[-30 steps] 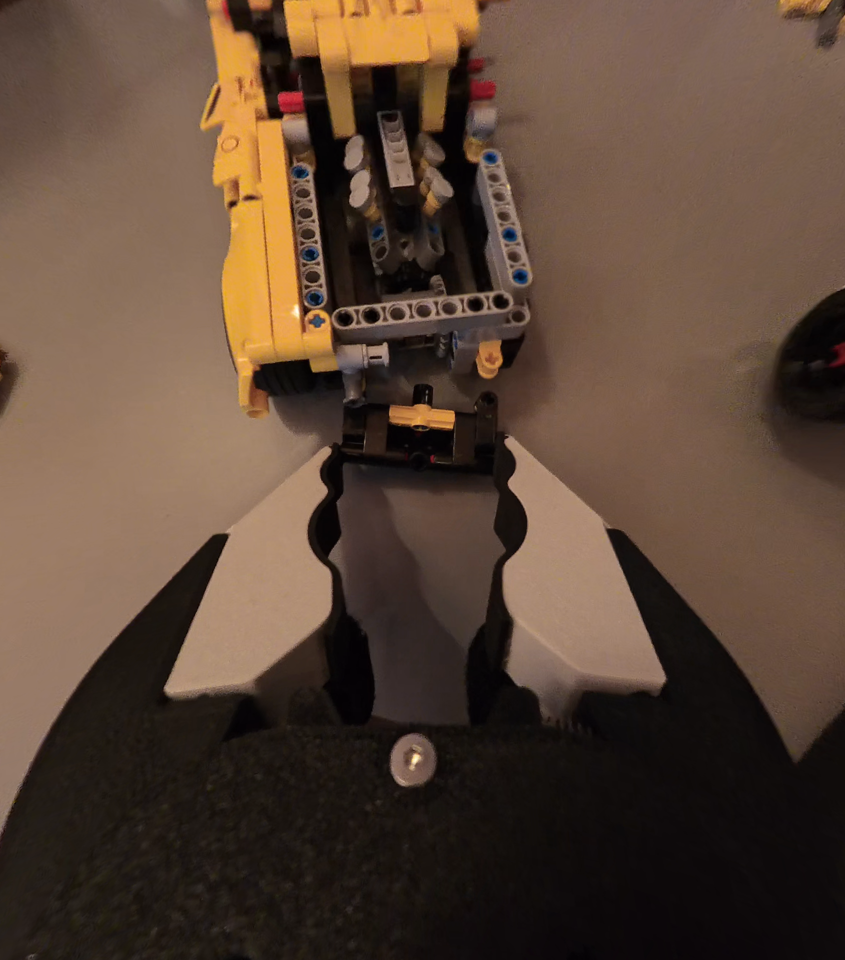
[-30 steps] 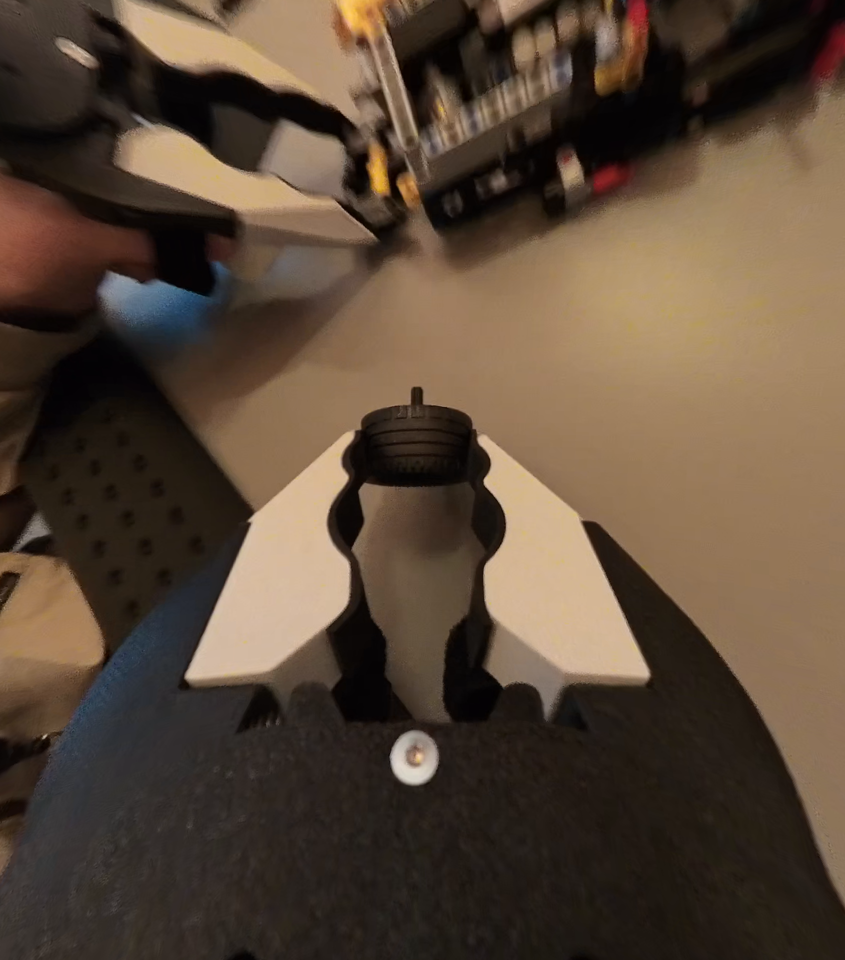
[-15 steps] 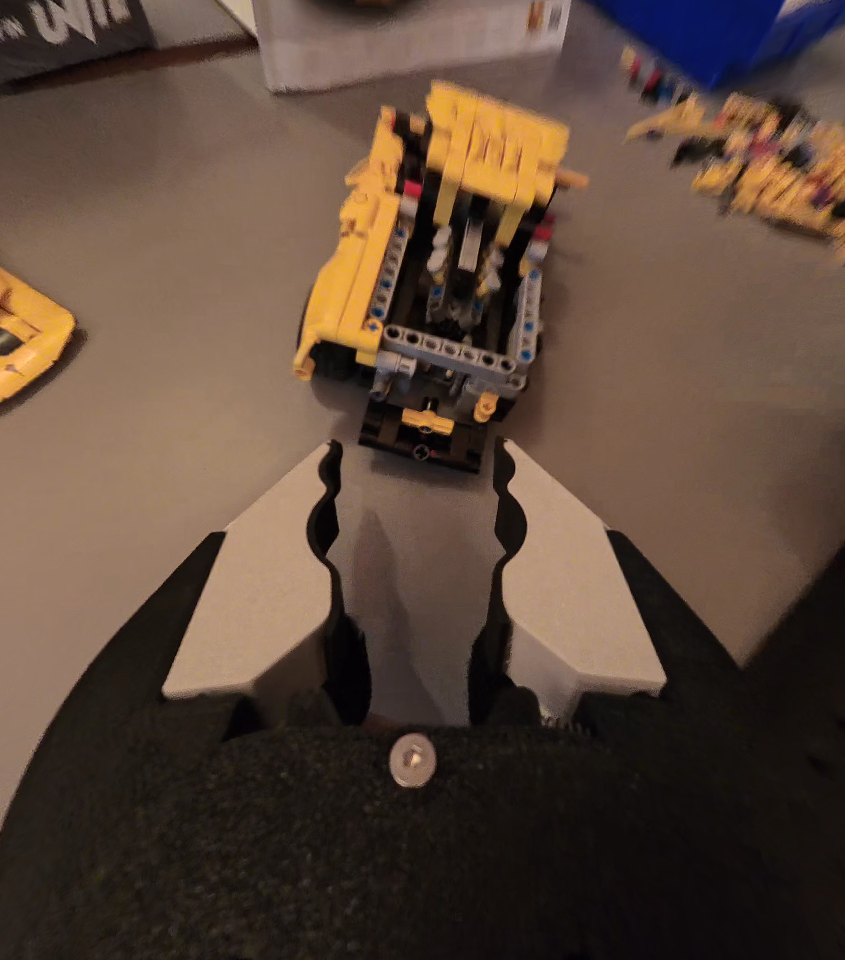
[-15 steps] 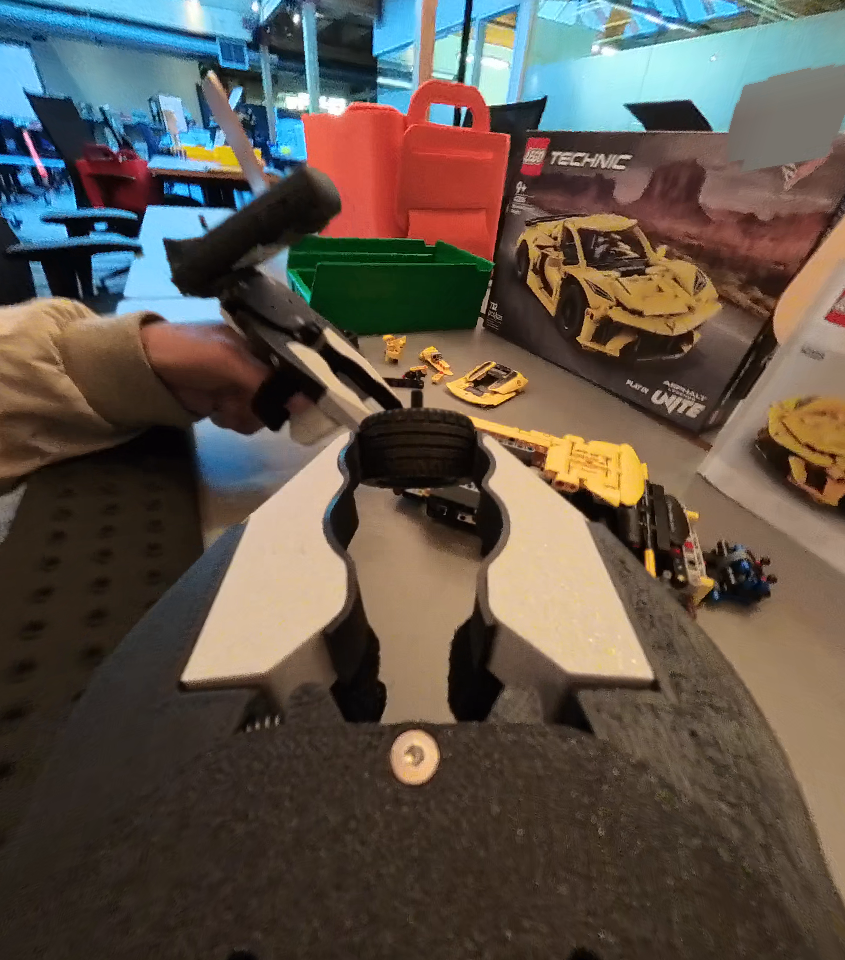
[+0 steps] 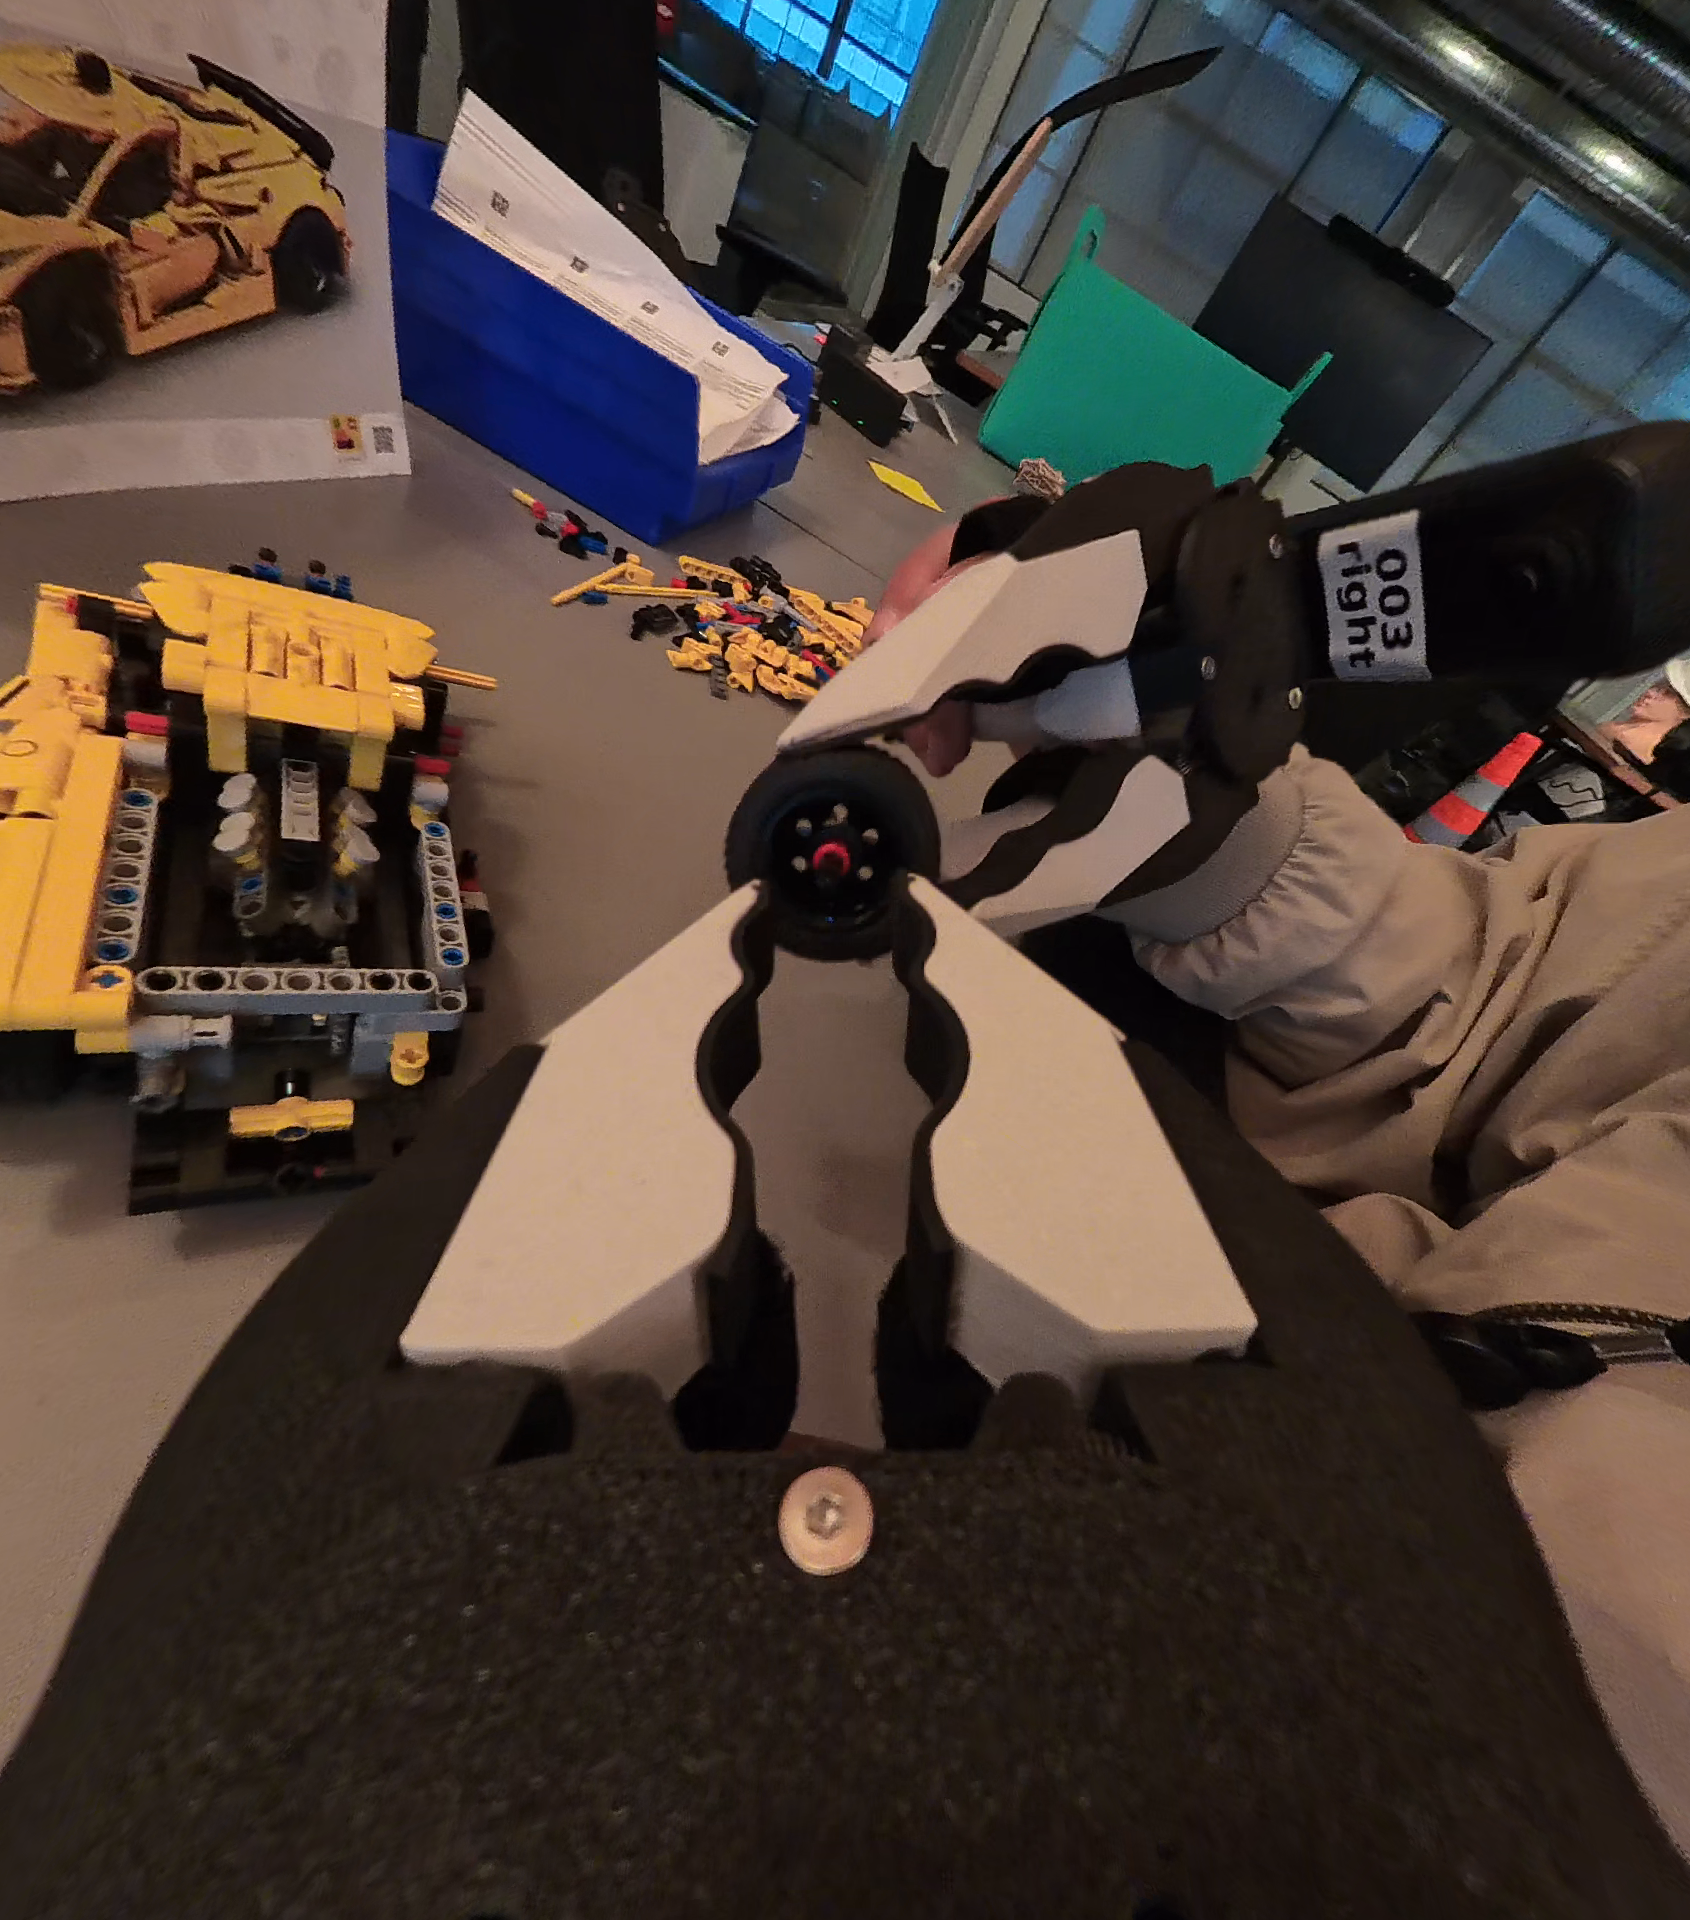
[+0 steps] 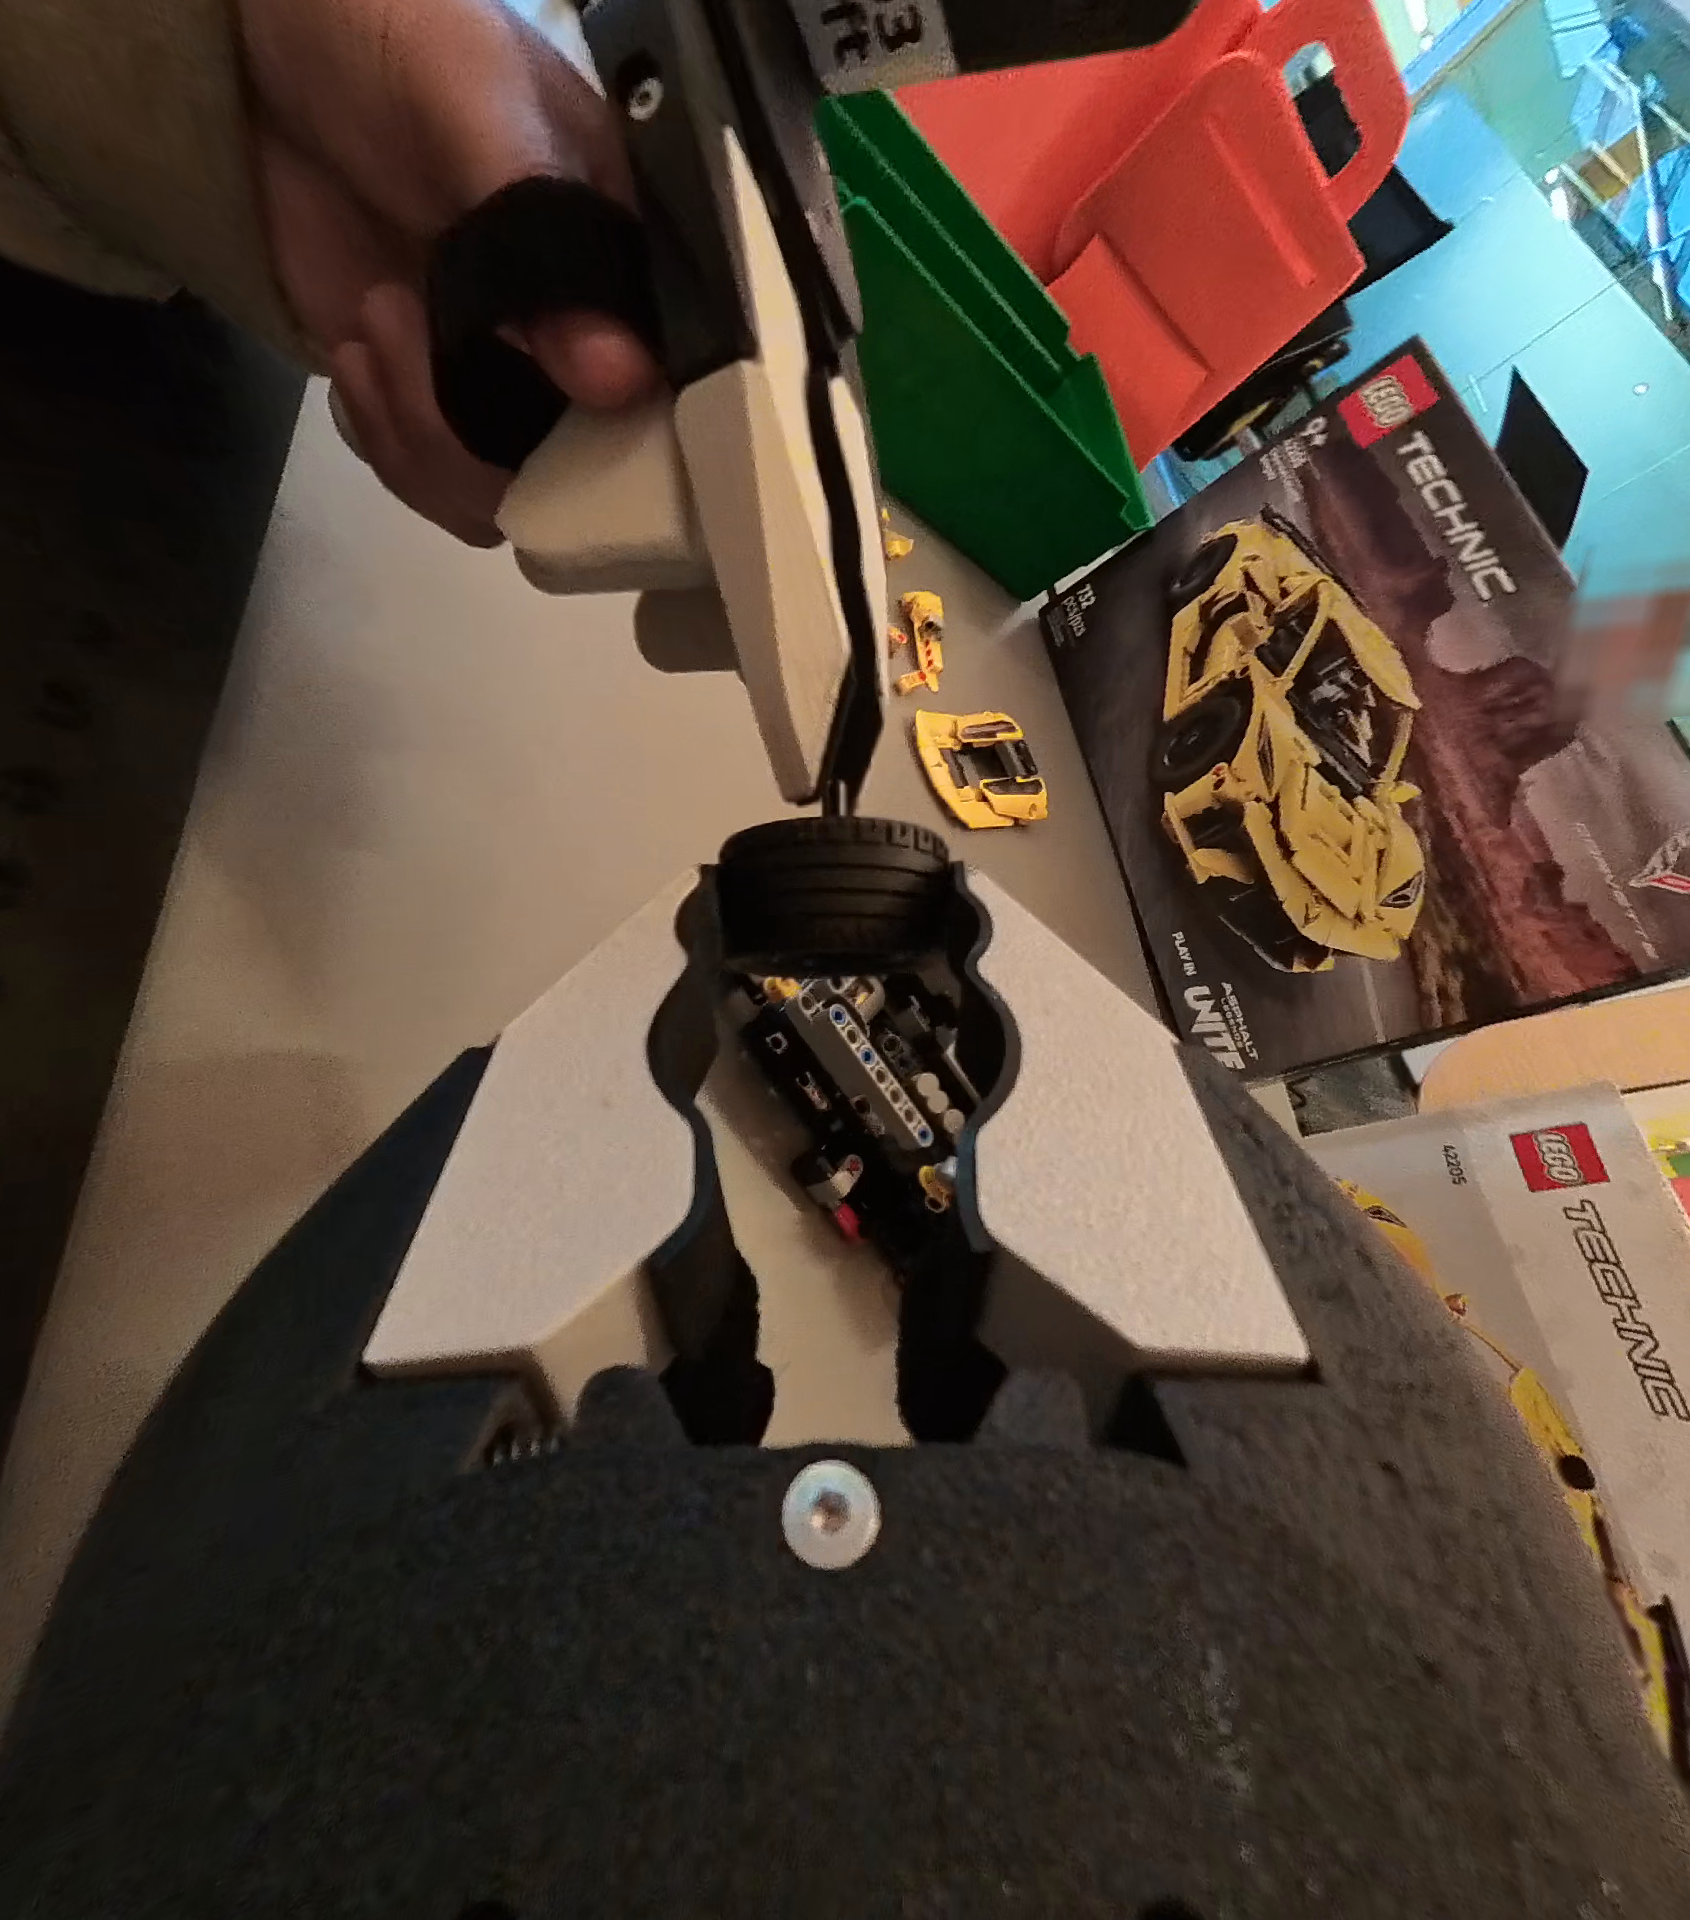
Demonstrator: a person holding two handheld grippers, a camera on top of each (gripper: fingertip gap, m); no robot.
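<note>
Two grippers met at one small black wheel (image 5: pixel 833 852) near the middle of the left wrist view. The right gripper (image 5: pixel 856 800), reaching in from the upper right of the frame, was clamped on the wheel's tread, holding it in the air with its hub facing the other tool. The left gripper (image 5: pixel 828 904) had its fingers apart, tips flanking the wheel's lower edge; whether they touched it I could not tell. In the right wrist view its fingers looked nearly edge-on above the wheel. A half-built yellow toy car (image 5: pixel 186 842) sat on the grey table (image 5: pixel 612 810) at left, well apart, with loose pieces (image 5: pixel 747 634) beyond.
</note>
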